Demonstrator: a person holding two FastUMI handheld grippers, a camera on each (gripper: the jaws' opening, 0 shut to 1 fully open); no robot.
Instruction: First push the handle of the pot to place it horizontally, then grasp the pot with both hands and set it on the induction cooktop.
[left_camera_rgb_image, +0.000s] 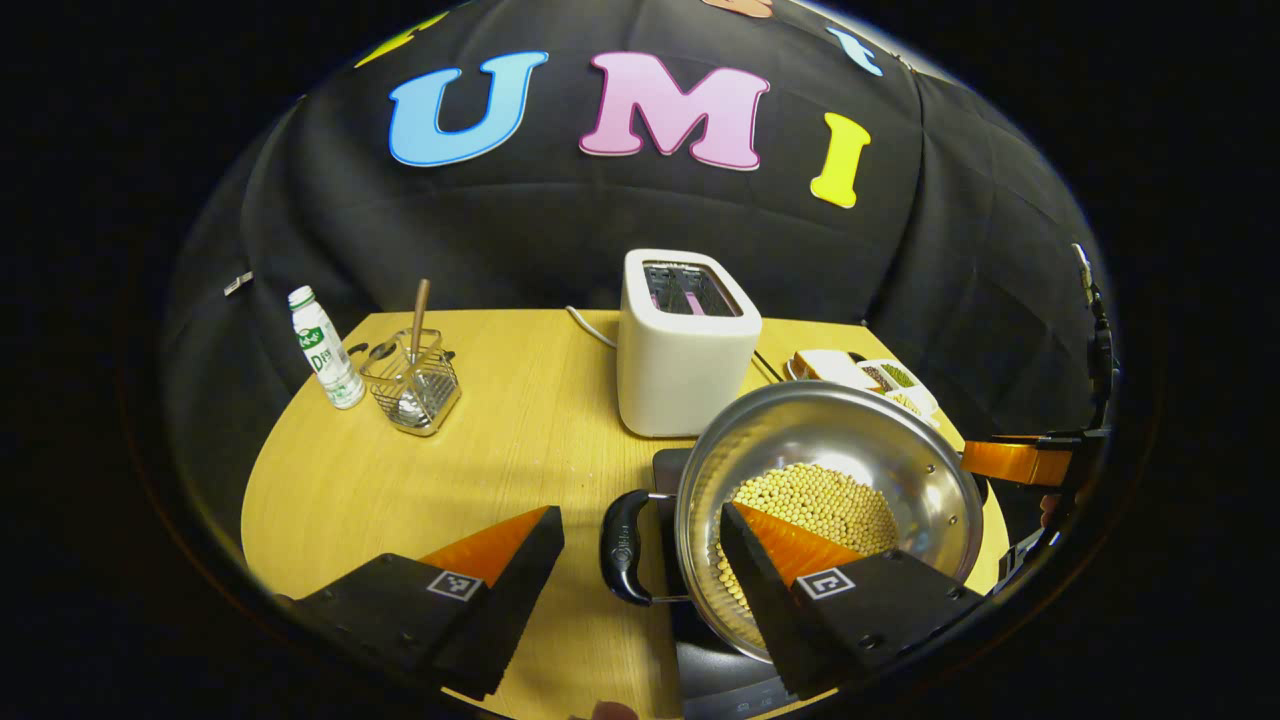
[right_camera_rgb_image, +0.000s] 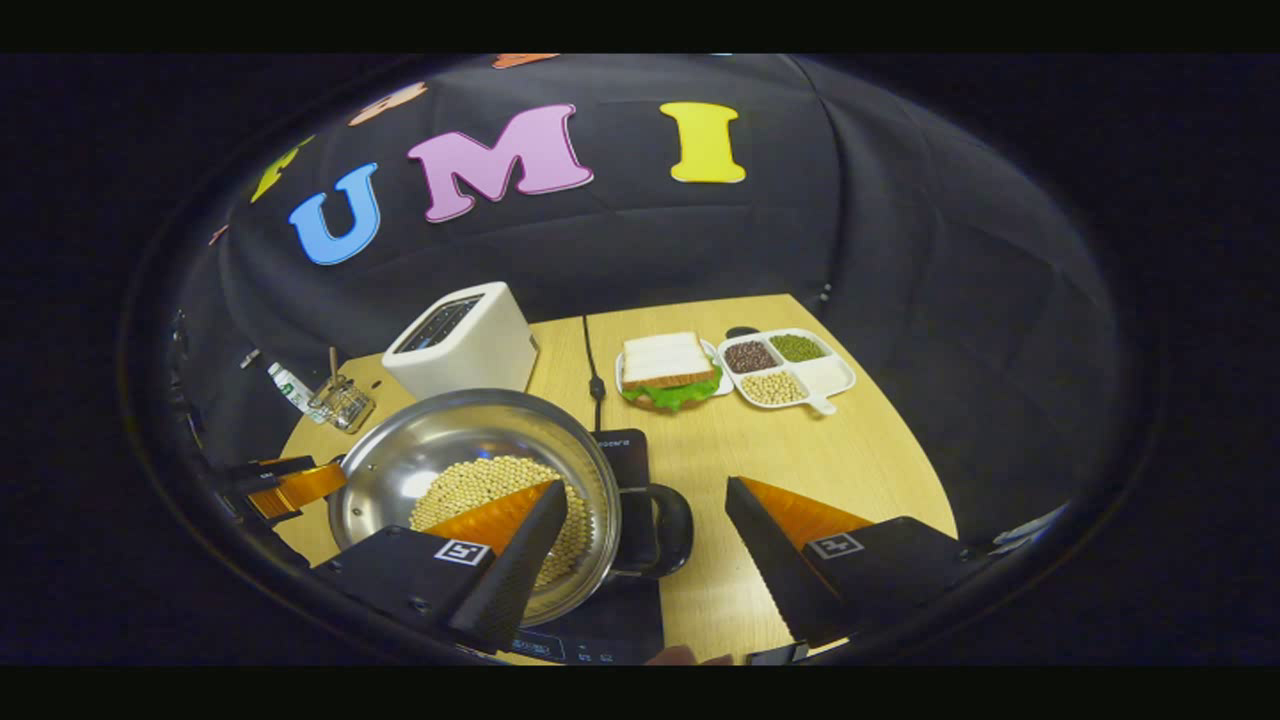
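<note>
The steel pot (left_camera_rgb_image: 830, 500) full of soybeans (left_camera_rgb_image: 815, 505) sits on the induction cooktop (right_camera_rgb_image: 610, 610), with both the left gripper (left_camera_rgb_image: 640, 535) and right gripper (right_camera_rgb_image: 645, 515) spread wide around its loop handles. Behind it, a divided tray (right_camera_rgb_image: 790, 370) holds three kinds of beans, one per compartment.

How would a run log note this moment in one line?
pot with beans: over cooktop | left tongs: open astride handle | right tongs: open

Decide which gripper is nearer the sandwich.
Right. The right gripper is at the side of the pot that faces the sandwich. The left gripper is at the opposite side, so the pot lies between it and the sandwich.
</note>
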